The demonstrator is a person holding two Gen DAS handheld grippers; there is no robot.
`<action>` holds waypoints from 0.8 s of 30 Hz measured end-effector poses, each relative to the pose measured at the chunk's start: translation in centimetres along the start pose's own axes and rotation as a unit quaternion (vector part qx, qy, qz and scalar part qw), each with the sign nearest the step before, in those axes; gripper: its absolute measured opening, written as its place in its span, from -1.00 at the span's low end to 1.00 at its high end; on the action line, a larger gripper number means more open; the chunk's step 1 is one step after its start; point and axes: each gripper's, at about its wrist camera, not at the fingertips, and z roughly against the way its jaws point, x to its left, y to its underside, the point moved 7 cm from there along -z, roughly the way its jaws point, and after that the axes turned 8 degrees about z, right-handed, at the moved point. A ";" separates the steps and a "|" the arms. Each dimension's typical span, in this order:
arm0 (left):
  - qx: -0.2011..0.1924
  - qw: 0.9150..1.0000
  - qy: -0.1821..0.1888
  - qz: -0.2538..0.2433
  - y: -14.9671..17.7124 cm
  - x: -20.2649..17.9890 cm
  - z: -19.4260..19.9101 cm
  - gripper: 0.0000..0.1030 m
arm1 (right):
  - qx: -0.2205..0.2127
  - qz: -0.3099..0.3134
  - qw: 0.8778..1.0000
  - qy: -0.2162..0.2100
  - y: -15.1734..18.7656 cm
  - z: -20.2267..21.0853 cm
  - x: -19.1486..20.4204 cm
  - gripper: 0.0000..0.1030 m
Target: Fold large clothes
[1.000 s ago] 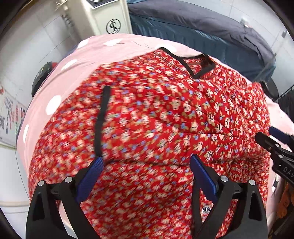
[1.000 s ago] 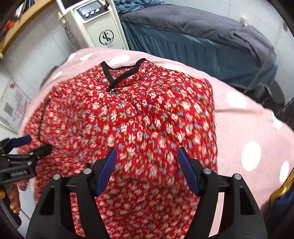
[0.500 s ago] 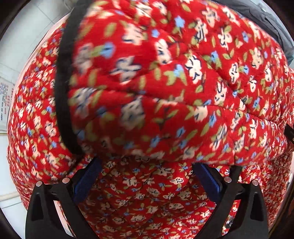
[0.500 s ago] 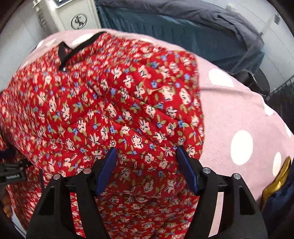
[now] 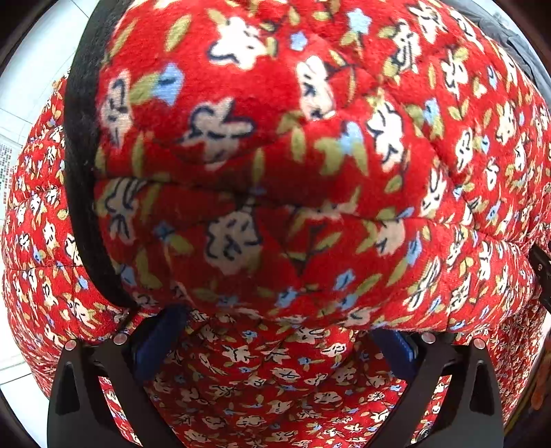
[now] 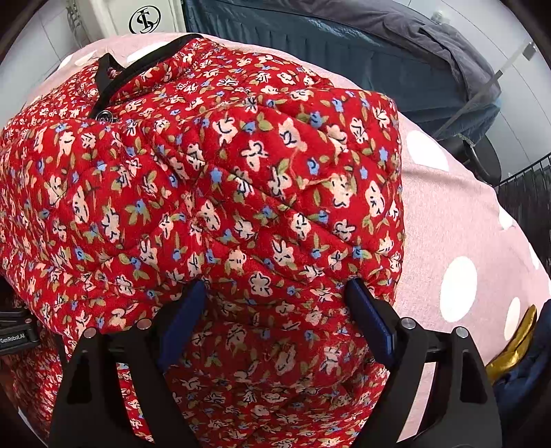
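A red quilted floral garment (image 6: 220,193) with black trim (image 6: 137,70) lies on a pink polka-dot cover (image 6: 458,220). In the left wrist view the garment (image 5: 275,155) fills the frame, a thick fold with a black edge (image 5: 82,172) bulging right over my left gripper (image 5: 275,331). Its jaws stand wide open, the blue pads (image 5: 155,341) tucked under the fold. My right gripper (image 6: 275,303) is also open, its blue pads (image 6: 370,320) pushed under the garment's folded right edge. The other gripper's body (image 6: 13,331) shows at the far left.
A dark blue bed or sofa (image 6: 344,44) with grey bedding stands behind the pink surface. A white appliance with a round logo (image 6: 144,19) is at the back left. A black wire rack (image 6: 523,193) and a gold and navy item (image 6: 516,348) are on the right.
Both grippers have pushed forward and low into the garment. The fold now bulges over the left gripper's pads and hides the room; the right gripper's pads have slid under the right edge.
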 end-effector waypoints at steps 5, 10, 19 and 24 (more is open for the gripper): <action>-0.011 1.000 0.008 -0.002 0.3 0.8 1.0 0.90 | -0.002 0.016 1.000 0.001 1.9 4.6 -1.1 0.62; -0.075 0.996 0.049 0.025 1.3 2.8 5.1 0.87 | -0.061 -0.003 0.997 -0.045 3.6 10.1 -0.3 0.62; -0.115 0.989 0.061 0.073 7.0 9.6 7.9 0.87 | -0.045 0.011 0.994 -0.104 11.9 13.7 2.5 0.62; -0.104 0.985 0.054 0.125 11.3 14.7 6.9 0.87 | -0.025 0.007 0.992 -0.126 15.8 13.4 3.6 0.62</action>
